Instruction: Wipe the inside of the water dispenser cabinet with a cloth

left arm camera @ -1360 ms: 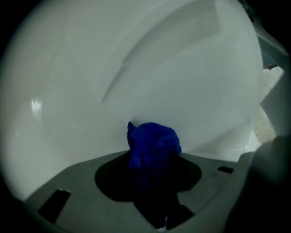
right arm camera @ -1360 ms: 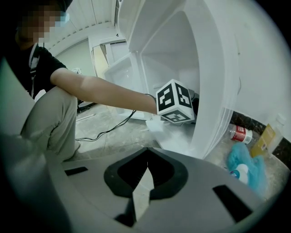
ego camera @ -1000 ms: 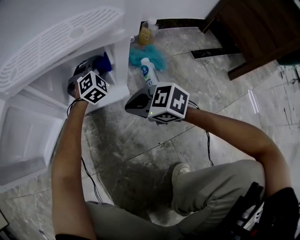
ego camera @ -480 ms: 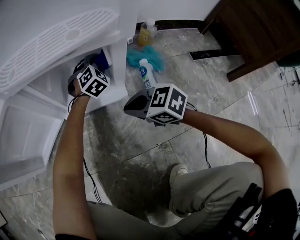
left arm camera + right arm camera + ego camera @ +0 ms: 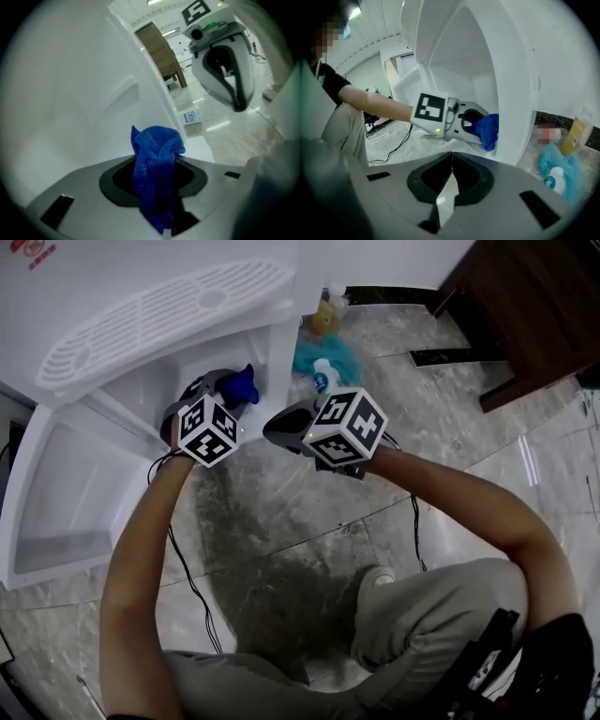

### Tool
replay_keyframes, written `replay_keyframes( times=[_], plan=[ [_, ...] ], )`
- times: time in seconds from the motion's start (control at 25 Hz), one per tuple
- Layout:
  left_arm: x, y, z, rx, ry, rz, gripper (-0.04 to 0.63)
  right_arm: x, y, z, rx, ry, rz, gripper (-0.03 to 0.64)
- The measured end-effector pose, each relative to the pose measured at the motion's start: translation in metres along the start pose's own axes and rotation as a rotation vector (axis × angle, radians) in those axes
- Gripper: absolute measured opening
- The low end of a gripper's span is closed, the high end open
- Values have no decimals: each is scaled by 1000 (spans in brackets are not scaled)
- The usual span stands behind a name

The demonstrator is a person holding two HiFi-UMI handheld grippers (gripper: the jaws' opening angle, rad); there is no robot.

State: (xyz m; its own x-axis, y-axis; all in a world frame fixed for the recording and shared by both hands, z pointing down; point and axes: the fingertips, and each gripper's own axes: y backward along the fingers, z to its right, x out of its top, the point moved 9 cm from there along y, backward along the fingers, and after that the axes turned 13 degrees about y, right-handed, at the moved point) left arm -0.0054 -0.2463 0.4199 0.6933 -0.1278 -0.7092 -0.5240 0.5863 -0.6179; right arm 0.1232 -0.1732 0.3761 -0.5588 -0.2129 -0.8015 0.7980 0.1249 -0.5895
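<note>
Head view: person crouched on stone floor (image 5: 281, 521), both arms reaching toward open white cabinet (image 5: 141, 395) at far left. In cabinet opening, left gripper (image 5: 225, 395) pinching blue cloth (image 5: 242, 385); cloth bunched, sticking out past jaw tips, close to cabinet's right wall, contact unclear. Just right of it, right gripper (image 5: 275, 426) outside cabinet front edge, jaws pressed together, nothing between them. Open door (image 5: 56, 502) at near left. Right of cabinet on floor: white bottle (image 5: 325, 381) against teal rag (image 5: 314, 354), yellow bottle (image 5: 325, 317) farther back. Dark wooden furniture (image 5: 534, 306) far right.

Seemingly marble floor (image 5: 281, 521) carries teal rag (image 5: 309, 357), white bottle (image 5: 324, 380).
</note>
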Motion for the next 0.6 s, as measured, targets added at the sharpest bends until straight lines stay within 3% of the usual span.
replay_keyframes(
  times=[0.12, 0.36, 0.56, 0.6],
  plan=[
    [-11, 18, 9, -8, -32, -5, 169, 5, -3, 9, -26, -27, 5, -2],
    [-23, 58, 19, -51, -11, 5, 169, 22, -11, 14, -49, -64, 26, 0],
    [-27, 92, 25, -65, 45, 35, 169, 35, -24, 4, 5, -163, 86, 3],
    [-29, 98, 27, -64, 55, 39, 169, 38, -28, 2, 23, -188, 100, 41]
  ],
)
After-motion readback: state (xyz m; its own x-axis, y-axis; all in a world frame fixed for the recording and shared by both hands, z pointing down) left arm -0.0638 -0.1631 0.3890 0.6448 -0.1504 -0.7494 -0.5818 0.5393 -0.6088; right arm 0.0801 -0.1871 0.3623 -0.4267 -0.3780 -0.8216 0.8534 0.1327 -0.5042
